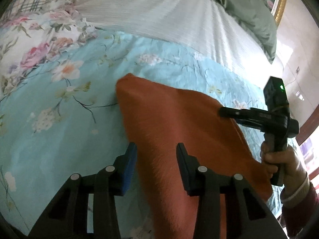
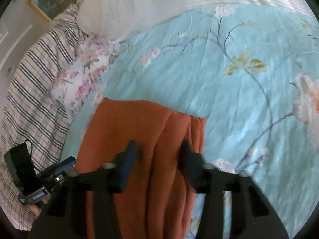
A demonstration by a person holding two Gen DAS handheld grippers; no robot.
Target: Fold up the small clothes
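An orange cloth [image 1: 179, 131] lies on the bed [image 1: 59, 119], long axis running away from both grippers. The left gripper [image 1: 156, 167] stands open over its left edge; the right gripper [image 2: 158, 163] looks open above the folds, holding nothing, though blurred.

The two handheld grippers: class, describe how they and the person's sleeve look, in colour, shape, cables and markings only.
Each gripper is black plastic with two flat fingers on linkage bars joined by round silver pins. The left gripper has a blue pad on one finger. The right gripper carries a boxy black top unit with a green light. The sleeve is dark maroon over a pale ribbed cuff.
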